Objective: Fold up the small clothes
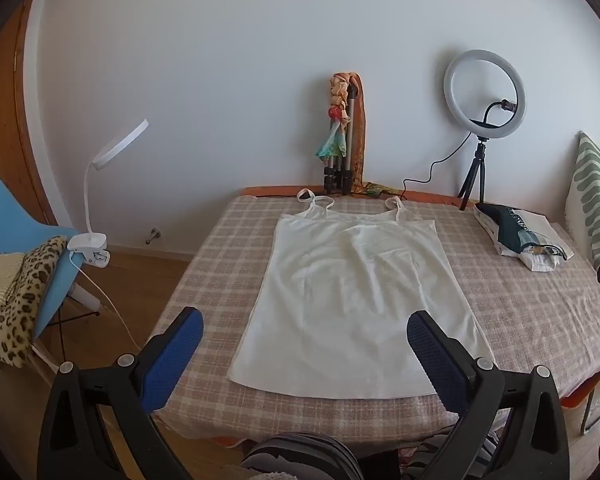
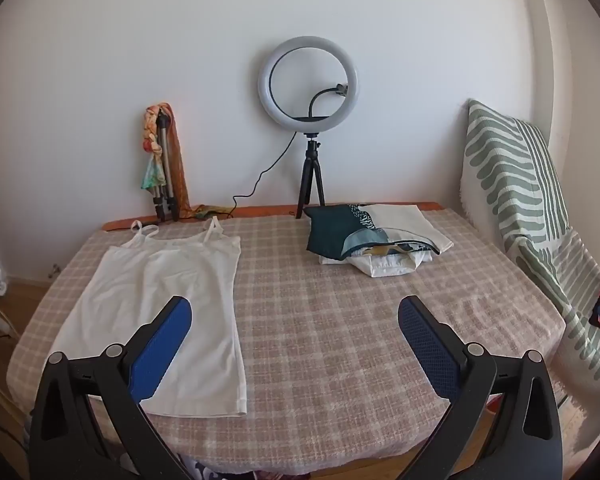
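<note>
A white strappy top [image 1: 356,300] lies flat and unfolded on the checked tablecloth [image 1: 520,300], straps toward the wall and hem toward me. It also shows in the right wrist view [image 2: 160,304], on the table's left half. My left gripper [image 1: 305,326] is open and empty, held above the hem near the table's front edge. My right gripper [image 2: 295,316] is open and empty, above the table's front, with its left finger [image 2: 160,352] over the top's right side.
A pile of folded clothes [image 2: 372,240] lies at the back right. A ring light on a tripod [image 2: 308,120] and a folded tripod with scarves [image 2: 162,172] stand by the wall. A blue chair with a clamp lamp [image 1: 32,240] stands left. A striped cushion [image 2: 516,184] stands right.
</note>
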A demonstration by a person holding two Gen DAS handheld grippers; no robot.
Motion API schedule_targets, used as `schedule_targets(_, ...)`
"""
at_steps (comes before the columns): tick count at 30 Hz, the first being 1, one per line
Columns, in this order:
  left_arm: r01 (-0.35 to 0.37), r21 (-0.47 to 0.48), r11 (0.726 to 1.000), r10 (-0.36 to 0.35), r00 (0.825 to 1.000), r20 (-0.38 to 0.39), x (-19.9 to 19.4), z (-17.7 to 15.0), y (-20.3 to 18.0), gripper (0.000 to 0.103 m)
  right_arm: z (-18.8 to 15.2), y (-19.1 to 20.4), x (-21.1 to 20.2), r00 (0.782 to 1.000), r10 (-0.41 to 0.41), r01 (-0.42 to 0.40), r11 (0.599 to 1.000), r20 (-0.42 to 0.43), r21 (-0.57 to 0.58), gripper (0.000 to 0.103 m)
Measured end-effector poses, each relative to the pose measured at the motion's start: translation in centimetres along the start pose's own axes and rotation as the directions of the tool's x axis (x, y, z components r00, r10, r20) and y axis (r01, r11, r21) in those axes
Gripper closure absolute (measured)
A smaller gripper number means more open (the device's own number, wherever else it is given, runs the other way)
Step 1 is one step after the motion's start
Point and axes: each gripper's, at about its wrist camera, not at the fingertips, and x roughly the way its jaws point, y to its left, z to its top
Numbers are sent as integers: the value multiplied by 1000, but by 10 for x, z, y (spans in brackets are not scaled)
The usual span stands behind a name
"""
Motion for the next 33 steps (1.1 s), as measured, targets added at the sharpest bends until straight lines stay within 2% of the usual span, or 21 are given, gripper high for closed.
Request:
schedule_targets(2,5,-16,1000,-5,1000,15,-4,-1,5,0,1,2,0,1000,-9,9,1000,4,-10,0)
schedule_targets(3,-1,-20,1000,1,1000,-6,-1,2,6,0,2,3,0,1000,-11,11,1000,6,-15,0)
schedule_targets(6,-4,-32,999,3,1000,-5,0,3,12,0,5,0,-5,1000,5,-5,1000,25,0,0)
schedule_targets(7,-20,-17,1000,21,1000,8,-3,3,4,0,6,0,-6,1000,5,-5,1000,26,-3,0)
schedule_targets(33,-17,-47,999,17,1000,1,-4,0,14,0,8,8,-9,999,7,-7,1000,51,-2,0)
